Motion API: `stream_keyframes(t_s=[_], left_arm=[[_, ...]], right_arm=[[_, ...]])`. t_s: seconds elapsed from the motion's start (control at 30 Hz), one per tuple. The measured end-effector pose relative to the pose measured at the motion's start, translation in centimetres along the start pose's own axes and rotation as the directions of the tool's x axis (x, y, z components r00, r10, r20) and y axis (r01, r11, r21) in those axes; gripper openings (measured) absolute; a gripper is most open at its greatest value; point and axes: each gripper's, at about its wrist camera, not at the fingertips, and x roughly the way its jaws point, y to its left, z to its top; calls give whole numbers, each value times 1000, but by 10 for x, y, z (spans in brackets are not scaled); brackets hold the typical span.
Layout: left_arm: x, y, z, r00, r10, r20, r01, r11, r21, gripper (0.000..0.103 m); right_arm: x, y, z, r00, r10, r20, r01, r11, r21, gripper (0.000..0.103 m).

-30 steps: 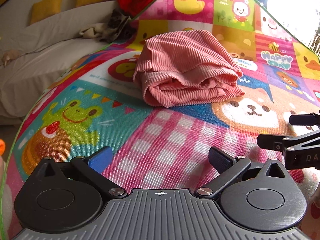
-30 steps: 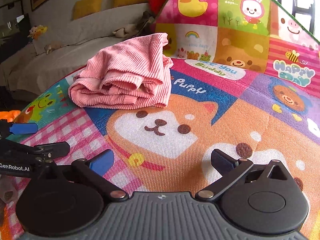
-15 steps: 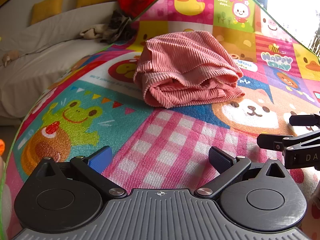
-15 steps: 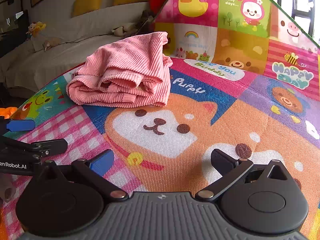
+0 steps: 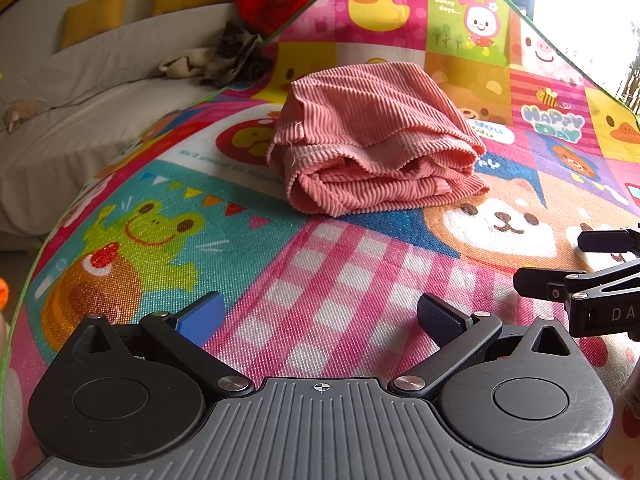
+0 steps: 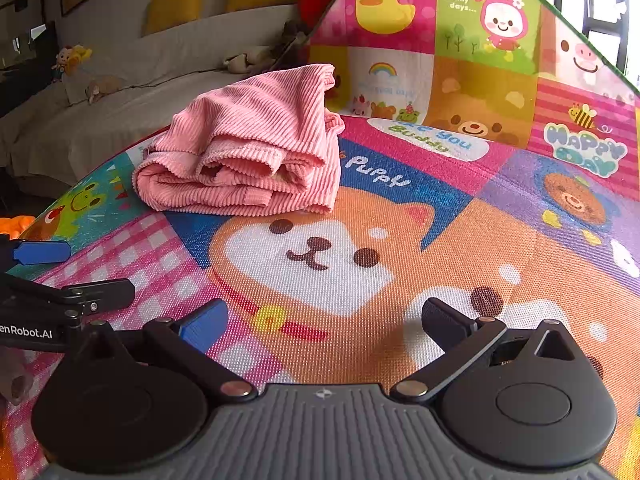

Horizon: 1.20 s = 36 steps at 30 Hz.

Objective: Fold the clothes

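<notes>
We hold the left gripper [image 5: 320, 316] and the right gripper [image 6: 324, 320] side by side low over the play mat [image 5: 340, 292], both spread wide and empty, because the pink garment [image 5: 376, 160] already lies folded ahead, apart from both.

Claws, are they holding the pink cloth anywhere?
No, nothing is held. The left claw and the right claw are both open over the mat, and the folded pink cloth lies ahead of them, untouched.
</notes>
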Motion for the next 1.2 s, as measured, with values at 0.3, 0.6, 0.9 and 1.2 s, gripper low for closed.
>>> stream_keyframes(t_s=[0.3,0.6,0.9,1.2], left_arm=[[1,0,0,1000,1,-4,-1,1000,6,103],[0,0,0,1000,-2,-5,2,1000,5,103],[-1,1,0,1000,-7,-3,7,1000,4,103],[0,0,0,1000,-6,-1,6,1000,6,103]], right_arm=[[0,0,0,1000,-1,-1,1,1000,-1,103],[0,1,1,1000,-6,-4,6,1000,-5,103],[1,2,0,1000,-11,-6,11,1000,-9,103],[1,2,0,1000,-9,-5,9,1000,-6,103]])
